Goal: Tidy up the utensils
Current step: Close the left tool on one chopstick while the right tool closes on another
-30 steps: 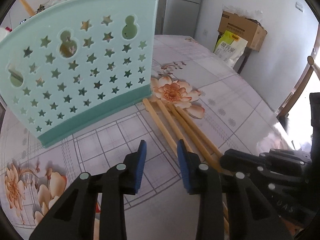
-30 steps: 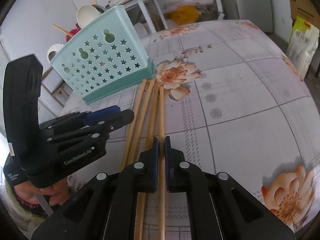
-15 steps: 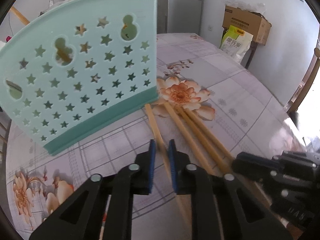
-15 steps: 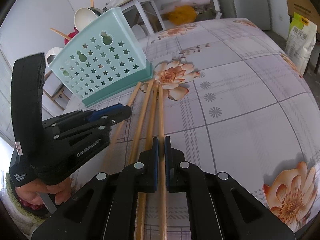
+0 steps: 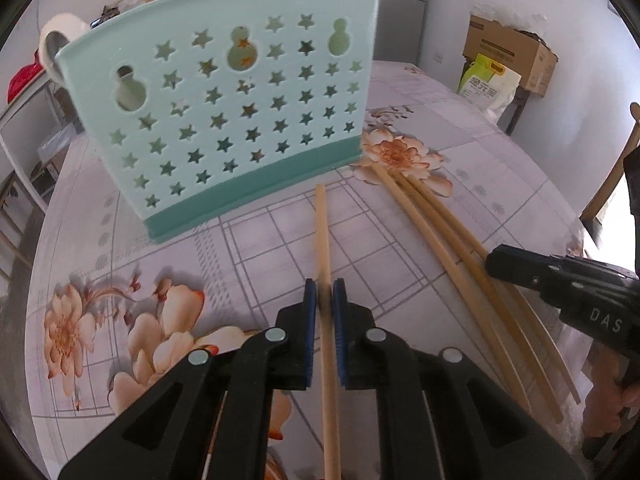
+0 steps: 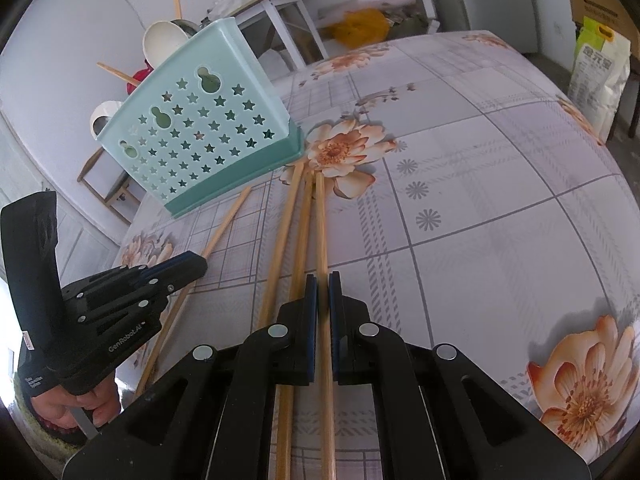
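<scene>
The left gripper [image 5: 324,292], its jaws having just been closing, is pinching one chopstick [image 5: 322,232] pointing at twelve o'clock toward the holder [image 5: 224,120]. The right gripper [image 6: 323,286] is clamping another chopstick [image 6: 320,224] among three lying together.
</scene>
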